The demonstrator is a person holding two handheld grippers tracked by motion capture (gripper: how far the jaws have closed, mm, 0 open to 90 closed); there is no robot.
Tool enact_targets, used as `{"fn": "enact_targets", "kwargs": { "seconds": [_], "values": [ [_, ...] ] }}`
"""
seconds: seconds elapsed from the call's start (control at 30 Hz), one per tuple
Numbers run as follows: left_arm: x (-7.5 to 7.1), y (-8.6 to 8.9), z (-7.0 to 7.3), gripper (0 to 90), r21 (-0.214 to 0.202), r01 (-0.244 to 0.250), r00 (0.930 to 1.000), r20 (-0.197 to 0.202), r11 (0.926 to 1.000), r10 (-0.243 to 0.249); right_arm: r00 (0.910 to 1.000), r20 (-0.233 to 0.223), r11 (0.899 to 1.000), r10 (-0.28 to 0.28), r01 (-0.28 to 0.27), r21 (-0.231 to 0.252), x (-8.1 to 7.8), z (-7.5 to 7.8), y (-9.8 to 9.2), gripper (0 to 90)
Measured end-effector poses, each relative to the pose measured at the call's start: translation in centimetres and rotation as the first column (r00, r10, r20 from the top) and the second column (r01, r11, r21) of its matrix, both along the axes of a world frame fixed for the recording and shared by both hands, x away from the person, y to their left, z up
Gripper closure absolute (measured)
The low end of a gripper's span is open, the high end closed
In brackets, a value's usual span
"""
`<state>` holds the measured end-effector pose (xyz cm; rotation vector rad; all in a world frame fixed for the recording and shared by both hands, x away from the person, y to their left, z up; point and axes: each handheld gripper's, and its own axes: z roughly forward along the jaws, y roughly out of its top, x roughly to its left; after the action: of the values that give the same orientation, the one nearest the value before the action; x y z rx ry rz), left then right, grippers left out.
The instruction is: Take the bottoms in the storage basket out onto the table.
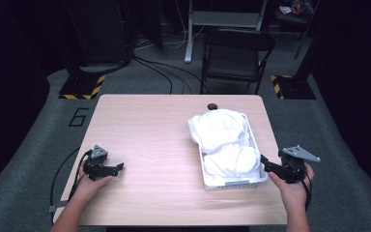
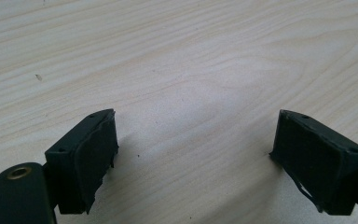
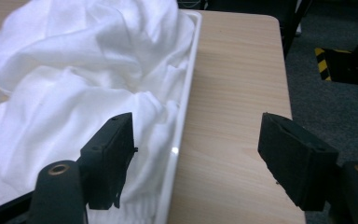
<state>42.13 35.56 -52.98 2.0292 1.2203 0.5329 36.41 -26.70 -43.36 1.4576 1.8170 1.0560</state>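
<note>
Cloth [image 1: 224, 140] fills the white tray [image 1: 232, 184] just beside the right claw [image 1: 265, 164]; both claws gape wide, empty.

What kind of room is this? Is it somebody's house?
Probably not a house; it looks like a lab or recording studio. Cables run across the grey floor, yellow-black hazard tape marks stand bases, and dark curtains surround the wooden table.
</note>
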Motion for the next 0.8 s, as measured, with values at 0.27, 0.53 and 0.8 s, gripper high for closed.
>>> {"fn": "enact_targets", "kwargs": {
  "seconds": [0.27, 0.53, 0.8],
  "values": [
    [0.0, 0.0, 0.0, 13.4, 0.000, 0.000, 1.0000, 0.000, 1.0000, 0.000, 0.9969, 0.049, 0.997, 0.062, -0.065, 0.049, 0.1, 1.0, 1.7, 20.7],
    [0.0, 0.0, 0.0, 13.4, -0.003, -0.003, 1.0000, -0.002, 1.0000, 0.003, 0.9969, 0.017, 0.993, 0.077, -0.078, 0.086, 0.4, 1.3, 2.9, 9.0],
    [0.0, 0.0, 0.0, 13.4, -0.001, -0.003, 1.0000, -0.002, 1.0000, 0.003, 0.9943, 0.007, 0.990, 0.106, -0.106, 0.096, 0.8, 2.2, 3.7, 6.3]
  ]
}}
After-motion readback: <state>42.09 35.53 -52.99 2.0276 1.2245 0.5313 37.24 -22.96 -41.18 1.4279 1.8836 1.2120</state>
